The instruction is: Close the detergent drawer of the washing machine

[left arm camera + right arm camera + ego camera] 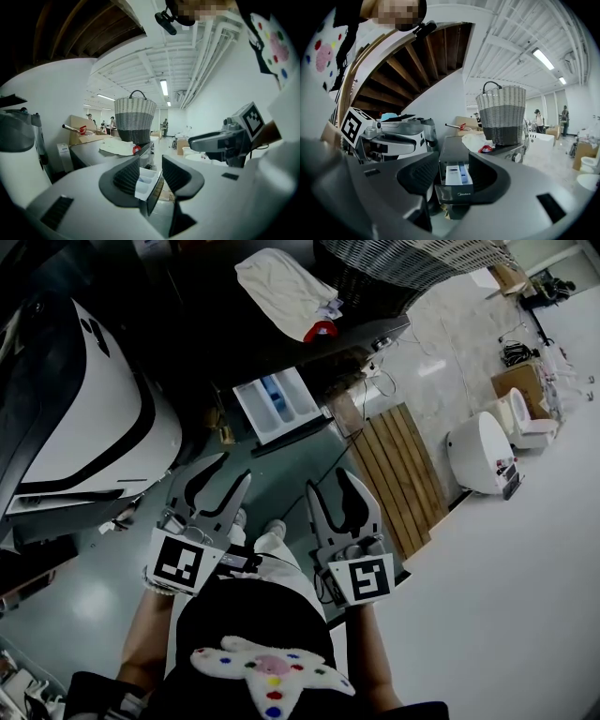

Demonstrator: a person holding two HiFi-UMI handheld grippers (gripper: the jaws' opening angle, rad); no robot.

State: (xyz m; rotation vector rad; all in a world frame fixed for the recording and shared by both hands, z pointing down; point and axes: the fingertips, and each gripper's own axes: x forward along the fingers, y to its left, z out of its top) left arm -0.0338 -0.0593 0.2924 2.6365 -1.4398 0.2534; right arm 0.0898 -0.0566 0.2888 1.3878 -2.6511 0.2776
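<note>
The washing machine [234, 329] has a dark top, and its white detergent drawer [278, 407] stands pulled out towards me. My left gripper [234, 468] and right gripper [330, 479] hover side by side short of the drawer, both open with nothing between the fingers. In the left gripper view the drawer [144, 183] shows through the gap of the left gripper [151, 174], seen from its side, with the right gripper [220, 139] off to the right. In the right gripper view the drawer's dark front panel [457, 193] faces the right gripper [453, 171], apart from it.
A wicker basket [501, 115] and a white cloth [281, 279] with a red item lie on the machine top. A white rounded appliance [84, 418] stands to the left. Wooden slats [403, 474] and white fixtures [483, 451] lie to the right. Stairs [417, 61] rise overhead.
</note>
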